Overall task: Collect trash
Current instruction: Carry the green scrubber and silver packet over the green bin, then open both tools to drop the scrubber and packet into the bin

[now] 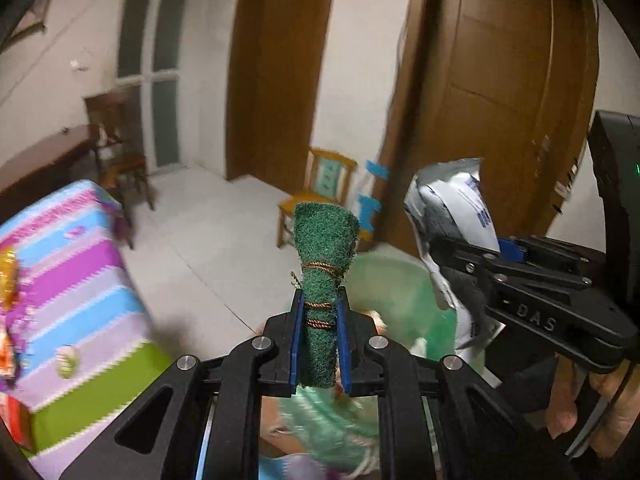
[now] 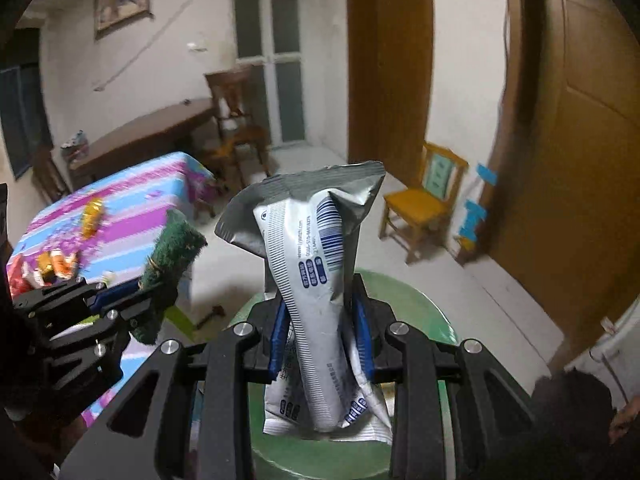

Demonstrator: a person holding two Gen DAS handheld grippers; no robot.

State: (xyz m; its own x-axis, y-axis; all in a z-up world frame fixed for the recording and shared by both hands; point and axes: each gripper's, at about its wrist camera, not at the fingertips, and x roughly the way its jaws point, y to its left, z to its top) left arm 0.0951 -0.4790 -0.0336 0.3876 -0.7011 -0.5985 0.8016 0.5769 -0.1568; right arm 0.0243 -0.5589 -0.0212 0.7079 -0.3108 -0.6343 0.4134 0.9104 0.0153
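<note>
My left gripper [image 1: 320, 304] is shut on a green scouring pad [image 1: 325, 256] bound with copper wire, held upright above a green bin [image 1: 400, 296]. My right gripper [image 2: 322, 320] is shut on a crumpled silver and white wrapper [image 2: 316, 264] with a blue barcode, held over the same green bin [image 2: 424, 312]. In the left wrist view the right gripper [image 1: 476, 256] with the wrapper [image 1: 452, 208] is close at the right. In the right wrist view the left gripper [image 2: 132, 300] with the pad [image 2: 168, 264] is close at the left.
A table with a striped pink, blue and green cloth [image 2: 132, 200] stands at the left and bears several snack wrappers [image 2: 56, 264]. A small yellow chair [image 2: 424, 200], wooden doors [image 2: 580, 160] and a dark desk with a chair [image 2: 152, 132] stand behind.
</note>
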